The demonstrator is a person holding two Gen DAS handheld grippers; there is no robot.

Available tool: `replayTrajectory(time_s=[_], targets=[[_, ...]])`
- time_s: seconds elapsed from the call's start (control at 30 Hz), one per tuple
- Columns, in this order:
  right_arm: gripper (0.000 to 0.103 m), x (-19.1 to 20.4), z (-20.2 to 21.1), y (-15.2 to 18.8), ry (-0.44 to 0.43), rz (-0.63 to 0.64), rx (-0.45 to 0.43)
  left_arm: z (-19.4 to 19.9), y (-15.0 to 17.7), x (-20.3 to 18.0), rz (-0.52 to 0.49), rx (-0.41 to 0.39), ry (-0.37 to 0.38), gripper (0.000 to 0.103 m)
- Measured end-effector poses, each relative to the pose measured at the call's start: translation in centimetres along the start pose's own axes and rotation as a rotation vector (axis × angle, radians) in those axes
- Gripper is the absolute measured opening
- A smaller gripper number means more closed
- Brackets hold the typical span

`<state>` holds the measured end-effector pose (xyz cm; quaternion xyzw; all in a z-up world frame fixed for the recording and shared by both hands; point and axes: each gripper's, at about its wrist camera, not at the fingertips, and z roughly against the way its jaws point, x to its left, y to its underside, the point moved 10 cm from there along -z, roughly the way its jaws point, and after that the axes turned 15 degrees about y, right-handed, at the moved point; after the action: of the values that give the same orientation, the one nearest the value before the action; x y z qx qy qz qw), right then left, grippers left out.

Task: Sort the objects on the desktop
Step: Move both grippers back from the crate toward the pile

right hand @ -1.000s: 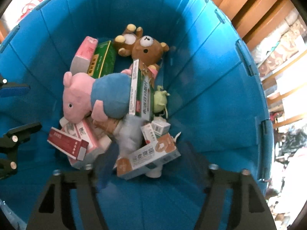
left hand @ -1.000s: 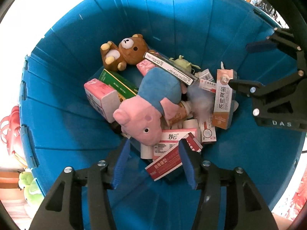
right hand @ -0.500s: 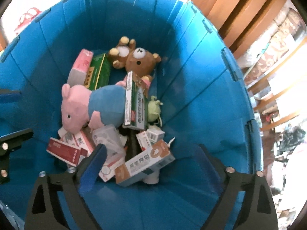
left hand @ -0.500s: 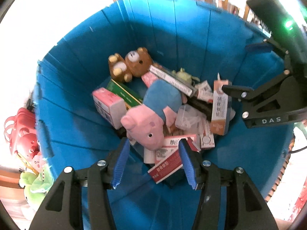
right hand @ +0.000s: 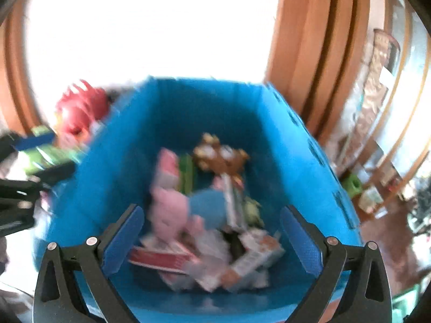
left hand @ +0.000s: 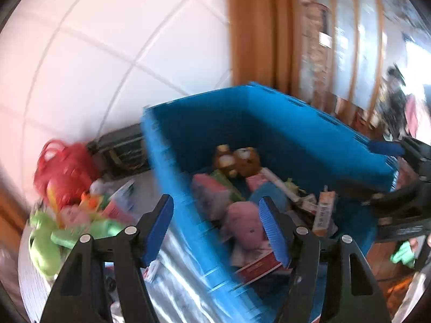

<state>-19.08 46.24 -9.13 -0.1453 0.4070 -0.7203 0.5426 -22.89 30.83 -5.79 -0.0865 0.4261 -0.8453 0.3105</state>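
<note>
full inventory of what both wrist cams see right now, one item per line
blue bin: 1, blue, centre of both views, open top
brown bear plush: 1, brown, far end inside the bin
pig plush: 1, pink with blue body, middle of the bin
pink box: 1, pink, in the bin left of the pig
green box: 1, green, between the pink box and the bear
red box: 1, red and white, near end of the bin
orange box: 1, orange and white, right side of the bin
red basket: 1, red, outside the bin, left
green toys: count unclear (blur), green, below the basket
left gripper: 1, blue fingers, open, empty
right gripper: 1, blue fingers, open, empty
</note>
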Motion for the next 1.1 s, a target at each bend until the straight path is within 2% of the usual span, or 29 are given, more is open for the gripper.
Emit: replayTrajectory(time_s=[0.1, 0.23, 0.3, 0.47, 0.6, 0.63, 0.7, 0.87, 0.97, 1.1], targets=[[0.103, 3.6, 2.8, -1.7, -0.068, -0.009, -0.063, 2.6, 1.6, 5.2, 0.06, -0.018, -0.082, 0.065], [0.103, 9.6, 5.7, -3.3, -0.153, 0.001, -0.114, 6.7, 4.5, 13.4, 0.125, -0.048, -0.236, 0.066], [0.103, 13.0, 6.6, -4.0, -0.198, 0.003, -0.121, 9.2, 6.8, 18.0, 0.164, -0.052, -0.285, 0.077], [0.103, 22.2, 7.4, -5.2, -0.261, 0.026, -0.128, 13.4, 12.7, 27.4, 0.218, -0.032, -0.377, 0.077], [0.103, 31.4, 6.6, -5.2, -0.277, 0.014, -0.086, 15.8, 16.3, 35.1, 0.227, -0.013, -0.331, 0.077], [0.103, 33.4, 6.4, -5.2, -0.277, 0.0, -0.075, 16.1, 16.9, 36.6, 0.225, -0.005, -0.343, 0.077], [0.103, 37.5, 5.5, -5.3, -0.268, -0.045, -0.03, 17.0, 18.2, 41.8, 0.226, 0.023, -0.379, 0.077], [0.103, 47.1, 2.8, -5.6, -0.27, -0.119, 0.094, 16.5, 20.2, 49.7, 0.198, 0.076, -0.346, 0.077], [0.103, 51.8, 1.7, -5.1, -0.272, -0.147, 0.141, 15.0, 21.1, 52.3, 0.202, 0.096, -0.314, 0.077], [0.103, 56.8, -1.4, -4.7, -0.222, -0.204, 0.195, 11.7, 22.7, 53.9, 0.22, 0.143, -0.241, 0.077]])
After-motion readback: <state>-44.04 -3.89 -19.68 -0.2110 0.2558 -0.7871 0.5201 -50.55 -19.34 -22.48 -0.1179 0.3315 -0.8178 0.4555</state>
